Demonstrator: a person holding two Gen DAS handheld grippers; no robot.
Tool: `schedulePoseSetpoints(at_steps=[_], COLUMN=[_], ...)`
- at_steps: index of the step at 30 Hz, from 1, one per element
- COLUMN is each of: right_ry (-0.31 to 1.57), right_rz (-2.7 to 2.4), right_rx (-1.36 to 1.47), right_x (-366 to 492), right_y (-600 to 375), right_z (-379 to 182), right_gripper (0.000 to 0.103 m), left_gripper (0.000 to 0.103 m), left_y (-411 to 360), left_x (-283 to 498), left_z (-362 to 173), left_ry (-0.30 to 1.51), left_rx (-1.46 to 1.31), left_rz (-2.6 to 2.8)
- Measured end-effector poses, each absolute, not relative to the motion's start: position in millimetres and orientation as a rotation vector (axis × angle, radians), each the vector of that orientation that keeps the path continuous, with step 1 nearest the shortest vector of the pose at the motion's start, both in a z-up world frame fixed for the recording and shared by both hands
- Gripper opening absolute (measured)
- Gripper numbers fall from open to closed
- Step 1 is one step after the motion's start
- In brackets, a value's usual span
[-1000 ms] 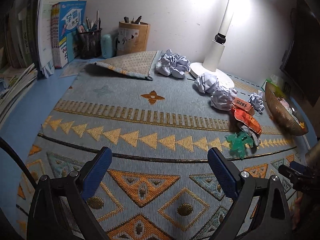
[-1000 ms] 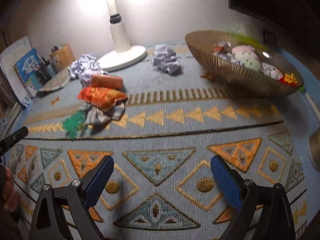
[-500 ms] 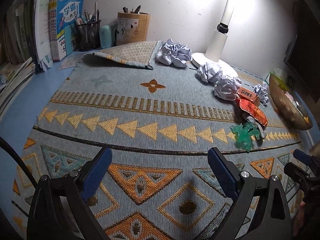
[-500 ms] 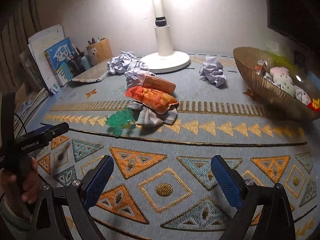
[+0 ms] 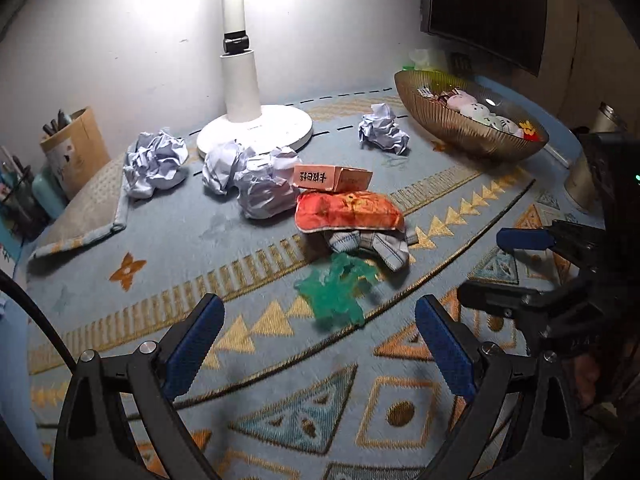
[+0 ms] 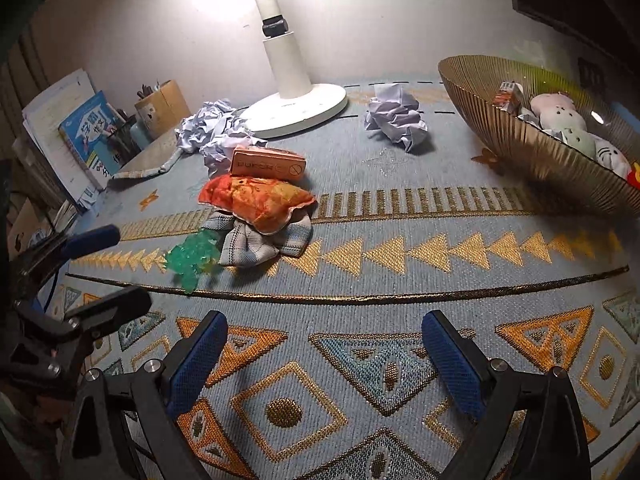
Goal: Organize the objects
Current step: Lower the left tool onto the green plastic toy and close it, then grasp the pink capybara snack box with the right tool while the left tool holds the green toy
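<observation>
Both grippers over the patterned mat, nothing held

The left gripper (image 5: 318, 338) and right gripper (image 6: 324, 354) gape empty; a green, blurred, possibly plastic toy (image 5: 336, 290) lies ahead, touching the checked cloth (image 5: 370, 246) under the orange packet (image 5: 346, 212).

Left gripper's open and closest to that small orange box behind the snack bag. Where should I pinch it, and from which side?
Judging by its pose, pinch the orange box across its narrow width, coming down from above. It lies flat, one edge against the red-orange snack bag and crumpled paper at its left end, so a side approach looks crowded. The left gripper is open.
</observation>
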State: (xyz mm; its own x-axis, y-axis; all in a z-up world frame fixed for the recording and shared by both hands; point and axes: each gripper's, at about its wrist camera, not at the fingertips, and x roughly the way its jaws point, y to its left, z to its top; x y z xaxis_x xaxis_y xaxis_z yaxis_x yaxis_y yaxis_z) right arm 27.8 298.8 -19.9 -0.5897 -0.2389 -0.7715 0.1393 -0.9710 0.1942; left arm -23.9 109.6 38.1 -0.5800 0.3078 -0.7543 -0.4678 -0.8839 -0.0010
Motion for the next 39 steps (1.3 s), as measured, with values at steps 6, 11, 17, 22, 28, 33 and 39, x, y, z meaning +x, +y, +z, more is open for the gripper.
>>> schedulePoseSetpoints(at_steps=[6, 11, 17, 22, 28, 33, 39], right_ry=[-0.162, -0.144, -0.22, -0.287, -0.367, -0.353, -0.373], right_rz=[-2.628, -2.644, -2.583, -2.535, -2.461, -2.511, -2.51], right_rx=[1.303, 1.308, 1.306, 1.286, 1.364, 1.328, 1.239], right_x=[28, 27, 12, -30, -87, -100, -73], right_y=[299, 297, 298, 285, 264, 254, 264], right_z=[-21, -20, -11, 11, -11, -18, -6], right_gripper=[0.098, 0.098, 0.098, 0.098, 0.098, 0.075, 0.056], left_gripper=[0.06, 0.044, 0.026, 0.025, 0.044, 0.048, 0.048], left_y=[107, 115, 88, 45, 39, 21, 11], left_x=[-44, -43, -48, -59, -71, -82, -79], left_z=[14, 15, 23, 29, 20, 15, 22], left_ry=[0.232, 0.246, 0.029, -0.18, -0.257, -0.405, -0.434], left_rx=[-1.174, -1.138, -1.095, -1.089, -1.191, -1.253, -1.192], left_rz=[2.371, 2.33, 2.373, 2.513, 2.466, 2.5, 2.612])
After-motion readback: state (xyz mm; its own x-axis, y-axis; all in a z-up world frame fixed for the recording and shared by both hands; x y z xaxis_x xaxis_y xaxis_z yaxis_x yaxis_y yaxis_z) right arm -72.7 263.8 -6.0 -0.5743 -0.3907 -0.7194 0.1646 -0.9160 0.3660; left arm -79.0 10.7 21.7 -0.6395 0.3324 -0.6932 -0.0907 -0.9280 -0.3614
